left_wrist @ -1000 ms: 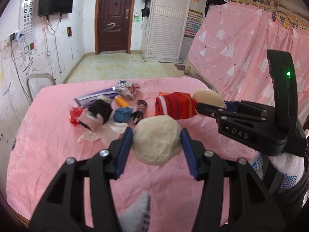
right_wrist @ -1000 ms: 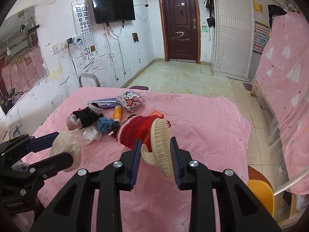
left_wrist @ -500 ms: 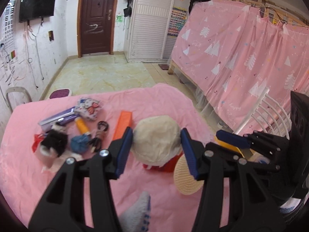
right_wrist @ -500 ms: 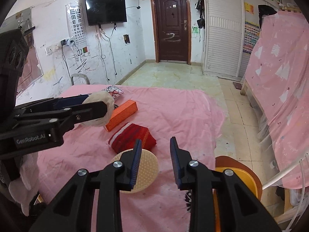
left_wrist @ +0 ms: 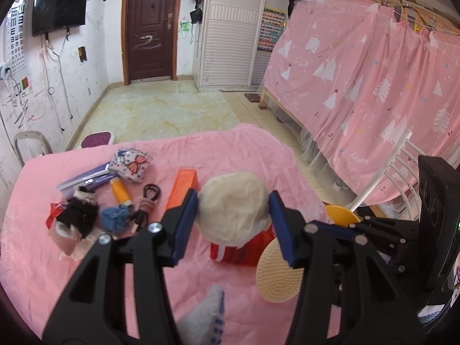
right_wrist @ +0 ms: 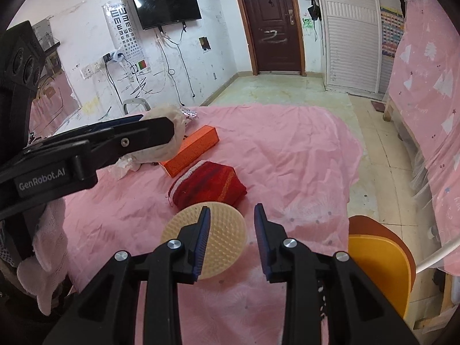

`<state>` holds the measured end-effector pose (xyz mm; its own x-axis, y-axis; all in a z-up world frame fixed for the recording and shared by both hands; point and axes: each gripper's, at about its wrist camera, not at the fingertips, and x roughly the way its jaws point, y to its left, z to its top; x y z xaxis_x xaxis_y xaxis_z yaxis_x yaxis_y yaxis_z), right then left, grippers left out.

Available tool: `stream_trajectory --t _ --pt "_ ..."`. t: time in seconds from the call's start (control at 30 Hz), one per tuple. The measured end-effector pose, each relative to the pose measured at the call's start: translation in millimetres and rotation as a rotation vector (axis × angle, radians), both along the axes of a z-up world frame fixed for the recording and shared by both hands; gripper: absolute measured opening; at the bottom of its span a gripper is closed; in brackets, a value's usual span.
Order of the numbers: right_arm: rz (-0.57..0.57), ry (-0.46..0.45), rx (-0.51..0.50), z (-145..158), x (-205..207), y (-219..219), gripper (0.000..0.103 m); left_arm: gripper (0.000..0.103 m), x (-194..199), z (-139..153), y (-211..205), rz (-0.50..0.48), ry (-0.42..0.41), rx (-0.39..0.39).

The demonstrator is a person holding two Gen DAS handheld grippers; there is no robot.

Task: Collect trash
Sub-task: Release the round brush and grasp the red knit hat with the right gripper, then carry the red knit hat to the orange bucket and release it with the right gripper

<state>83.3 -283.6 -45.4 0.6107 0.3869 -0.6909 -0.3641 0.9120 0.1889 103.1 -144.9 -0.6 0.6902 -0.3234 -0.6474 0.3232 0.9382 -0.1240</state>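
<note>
My left gripper point(left_wrist: 233, 215) is shut on a crumpled off-white paper ball point(left_wrist: 233, 210), held above the pink table cover point(left_wrist: 230, 155). In the right wrist view the same ball point(right_wrist: 175, 115) shows behind the left gripper's fingers point(right_wrist: 149, 135) at the left. My right gripper point(right_wrist: 231, 210) stands open and empty, low over the cover. A round cream bristle brush point(right_wrist: 224, 230) lies flat on the cover, partly behind the right gripper's left finger. In the left wrist view the brush point(left_wrist: 273, 276) lies beside the right gripper point(left_wrist: 336, 228). Crumpled tissue point(left_wrist: 77, 254) and a red wrapper point(left_wrist: 53, 215) lie at the left.
A red knit cloth point(right_wrist: 210, 185) and an orange box point(right_wrist: 189, 151) lie just beyond the brush. Further left are a black cloth point(left_wrist: 77, 215), blue yarn point(left_wrist: 115, 218), an orange tube point(left_wrist: 120, 192), a cable point(left_wrist: 146, 204), a patterned pouch point(left_wrist: 130, 164). A yellow chair point(right_wrist: 379, 261) stands off the table's right edge.
The right gripper has let go of the brush, which now lies flat on the cover. The left gripper has carried the paper ball to the right, over the red cloth.
</note>
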Motion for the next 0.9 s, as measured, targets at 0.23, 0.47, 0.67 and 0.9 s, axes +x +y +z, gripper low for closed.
stream_trajectory --t 0.23,0.47,0.67,0.9 --pt "0.075 0.023 -0.109 3.4 38.0 41.7 0.052 0.049 2.0 6.3 31.6 0.060 -0.020 -0.028" --pt "0.102 0.120 -0.212 -17.5 69.2 67.4 0.063 0.049 5.0 5.8 58.0 0.095 -0.014 -0.061" --pt "0.121 0.168 -0.171 -29.0 74.4 66.5 0.054 0.049 5.8 3.3 65.7 0.103 -0.003 -0.085" --pt "0.094 0.040 -0.175 -6.6 58.6 71.2 0.008 0.049 4.2 2.5 63.4 0.097 -0.008 -0.078"
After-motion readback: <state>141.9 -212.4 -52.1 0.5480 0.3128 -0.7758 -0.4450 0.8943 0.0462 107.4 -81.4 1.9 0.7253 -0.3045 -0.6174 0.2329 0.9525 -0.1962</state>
